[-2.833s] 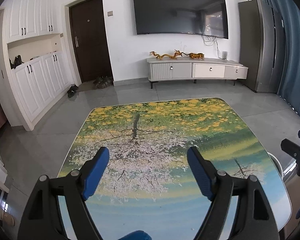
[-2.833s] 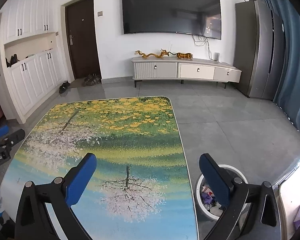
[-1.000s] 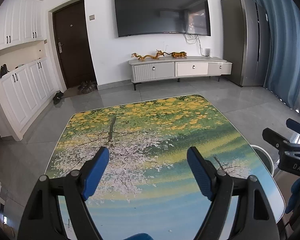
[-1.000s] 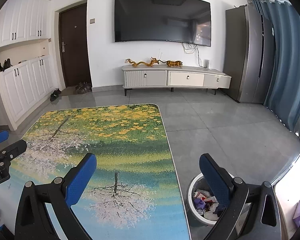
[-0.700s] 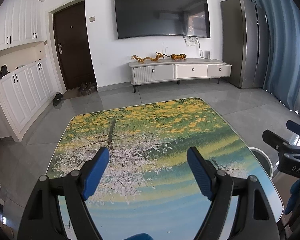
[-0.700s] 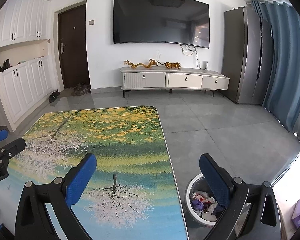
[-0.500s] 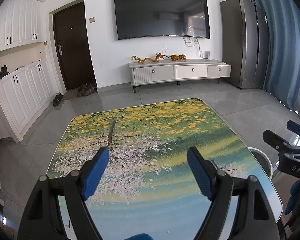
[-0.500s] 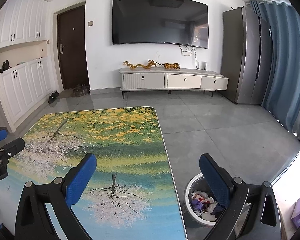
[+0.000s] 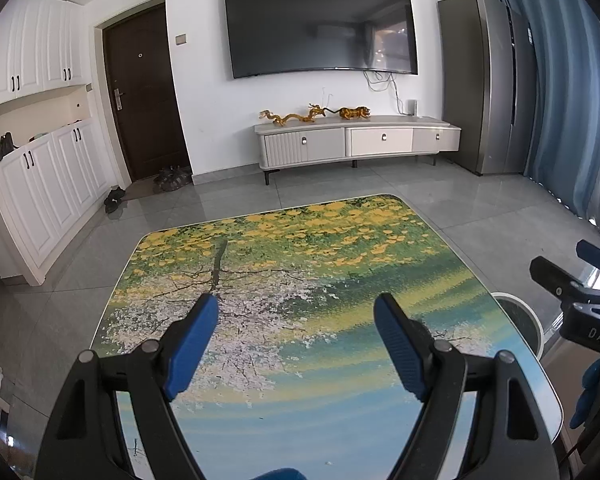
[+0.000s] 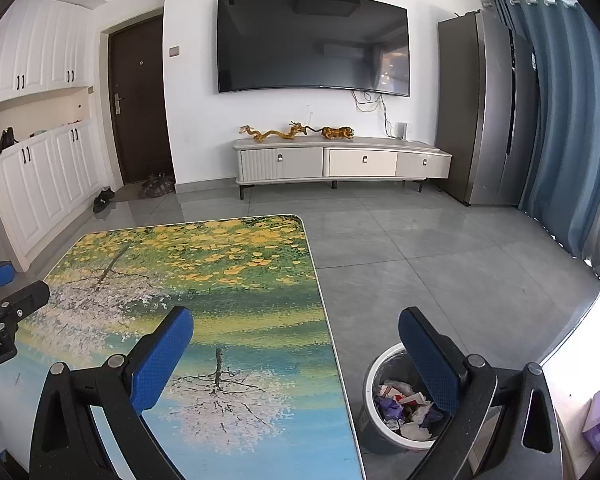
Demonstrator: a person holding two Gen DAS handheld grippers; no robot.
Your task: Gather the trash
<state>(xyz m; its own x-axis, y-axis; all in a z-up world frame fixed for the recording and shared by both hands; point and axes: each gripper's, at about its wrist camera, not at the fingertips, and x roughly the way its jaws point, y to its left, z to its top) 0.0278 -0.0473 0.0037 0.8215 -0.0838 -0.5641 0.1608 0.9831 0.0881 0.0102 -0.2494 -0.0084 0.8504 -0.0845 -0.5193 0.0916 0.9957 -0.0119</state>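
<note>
Nearest to me, the left gripper [image 9: 296, 314] hangs over the near end of the tabletop [image 9: 324, 256] with its blue pads spread wide and nothing between them. The right gripper [image 10: 296, 334] is just as released and empty, straddling the tabletop's right edge.

Over the last few seconds both have lifted and drawn back a little: more floor now shows past the painted tabletop, and the trash bin [image 10: 370, 376] on the floor just right of the tabletop has come further into the right gripper's view. Inside it lies the trash [image 10: 400, 400], a heap of crumpled white, purple and red scraps. Nothing loose shows on the tabletop, so I judge the collecting finished or nearly so, with both grippers pulling away.

Farther off stand the TV cabinet [image 10: 340, 162] with its golden figurines, and above it the dark television [image 10: 312, 44].
</note>
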